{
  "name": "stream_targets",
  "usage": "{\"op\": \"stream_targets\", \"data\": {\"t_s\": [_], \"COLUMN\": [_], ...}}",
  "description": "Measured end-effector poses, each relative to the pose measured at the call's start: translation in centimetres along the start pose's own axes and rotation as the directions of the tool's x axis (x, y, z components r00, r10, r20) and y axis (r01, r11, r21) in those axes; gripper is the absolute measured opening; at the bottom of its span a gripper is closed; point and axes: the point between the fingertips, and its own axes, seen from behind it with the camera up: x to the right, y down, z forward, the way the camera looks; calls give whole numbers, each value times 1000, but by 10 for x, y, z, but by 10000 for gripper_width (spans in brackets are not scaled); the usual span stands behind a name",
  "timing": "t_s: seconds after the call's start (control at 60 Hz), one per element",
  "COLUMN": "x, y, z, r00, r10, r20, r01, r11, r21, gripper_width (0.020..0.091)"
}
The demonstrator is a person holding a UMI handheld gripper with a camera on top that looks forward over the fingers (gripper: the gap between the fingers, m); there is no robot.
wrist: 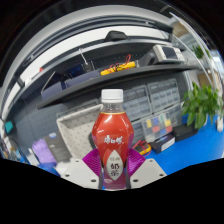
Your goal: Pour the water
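**Bottle held between the tool's fingers**

Your tool is closed on a bottle: both purple pads press against its lower sides, and the bottle stands upright between the fingers. It has a white cap, red liquid up to the neck and a white label with a red mark on it. The bottle hides whatever is under it, so you cannot tell whether it rests on the blue desk or hangs above it. Beyond the bottle is a white basket. A green plant stands toward the desk's far right side. A dark shelf with small items runs overhead.
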Motion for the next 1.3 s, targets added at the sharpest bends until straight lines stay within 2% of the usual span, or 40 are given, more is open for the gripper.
{"op": "stream_targets", "data": {"t_s": [0.083, 0.183, 0.383, 0.517, 0.567, 0.733, 0.833, 0.9, 0.983, 1.0, 1.05, 1.133, 1.3], "x": [42, 86, 151, 160, 155, 149, 149, 149, 148, 148, 146, 145, 146], "y": [9, 28, 79, 117, 117, 123, 123, 123, 124, 126, 132, 143, 155], "z": [6, 14, 36, 42, 40, 36, 36, 36, 35, 34, 32, 23, -19], "r00": [995, 985, 980, 979, 977, 959, 963, 963, 963, 962, 958, 960, 956], "r10": [-96, -154, -171, -195, -207, -282, -268, -269, -271, -273, -285, -279, -293], "r20": [-40, -78, -103, -62, -46, -18, -17, -11, -1, 3, 16, 24, -27], "r01": [95, 150, 159, 182, 200, 277, 264, 266, 268, 270, 283, 277, 274], "r11": [995, 987, 980, 970, 971, 953, 957, 957, 953, 951, 942, 933, 919], "r21": [-10, -55, -116, -163, -128, -124, -120, -119, -143, -151, -180, -228, -285], "gripper_width": [312, 310, 312, 314, 315, 322, 362, 419, 464, 493, 643, 819, 821]}}
